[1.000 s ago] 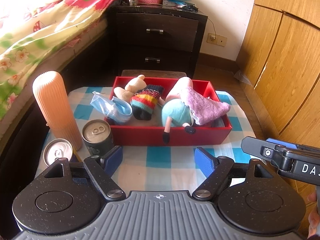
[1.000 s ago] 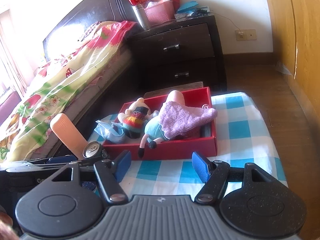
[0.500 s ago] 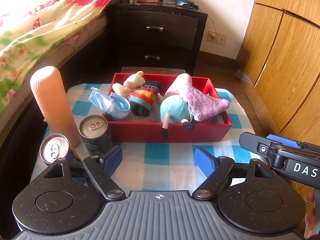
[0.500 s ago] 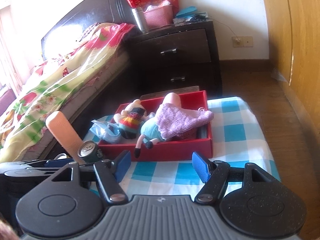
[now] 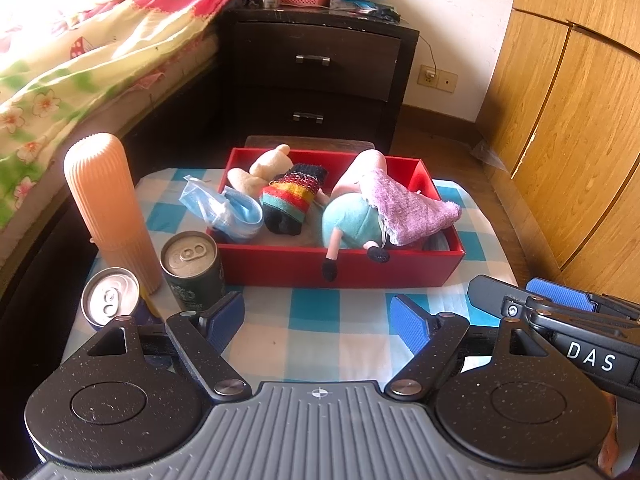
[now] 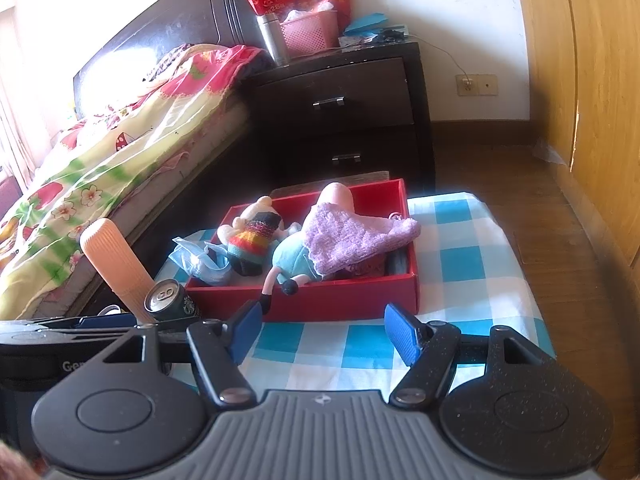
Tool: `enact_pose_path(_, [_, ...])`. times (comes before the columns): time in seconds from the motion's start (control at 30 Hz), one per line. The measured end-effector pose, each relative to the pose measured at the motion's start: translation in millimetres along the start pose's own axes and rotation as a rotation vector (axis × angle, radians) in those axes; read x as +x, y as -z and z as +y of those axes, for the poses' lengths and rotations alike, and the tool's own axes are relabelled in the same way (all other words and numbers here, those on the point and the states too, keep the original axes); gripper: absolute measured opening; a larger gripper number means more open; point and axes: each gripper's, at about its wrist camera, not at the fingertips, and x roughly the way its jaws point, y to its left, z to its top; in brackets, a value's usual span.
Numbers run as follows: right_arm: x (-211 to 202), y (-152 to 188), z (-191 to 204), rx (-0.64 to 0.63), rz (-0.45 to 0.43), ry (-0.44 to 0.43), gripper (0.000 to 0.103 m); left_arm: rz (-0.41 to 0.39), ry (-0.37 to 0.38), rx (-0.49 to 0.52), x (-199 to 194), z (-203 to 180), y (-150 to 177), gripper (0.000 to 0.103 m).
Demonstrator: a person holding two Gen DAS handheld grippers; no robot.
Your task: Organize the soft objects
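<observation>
A red box [image 5: 344, 266] [image 6: 344, 304] sits on a blue-checked cloth. Inside lie a cream plush in a striped sweater [image 5: 294, 196] [image 6: 256, 236], a pink doll in a light blue dress [image 5: 350, 222] [image 6: 296, 260], and a purple knitted cloth [image 5: 408, 208] [image 6: 352, 236] over the doll. A blue face mask [image 5: 224, 210] [image 6: 200, 260] hangs over the box's left edge. My left gripper [image 5: 318, 320] is open and empty, in front of the box. My right gripper [image 6: 324, 330] is open and empty, also in front of the box.
A tall peach ribbed bottle [image 5: 108, 208] and two cans [image 5: 192, 268] [image 5: 110, 298] stand left of the box. A bed [image 5: 80, 64] is on the left, a dark nightstand [image 5: 316, 76] behind, a wooden wardrobe [image 5: 568, 112] on the right.
Both grippers have drawn back slightly from the box, so it looks a little farther away. Both stay open. The objects in the box have not moved.
</observation>
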Motion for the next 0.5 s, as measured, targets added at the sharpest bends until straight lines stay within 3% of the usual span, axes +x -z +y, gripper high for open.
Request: enact_pose_path(0.5, [0.3,0.5,-0.3,0.005,-0.001,0.000,0.046,0.003,-0.020,0.003,-0.3,-2.3,-1.1,0.079])
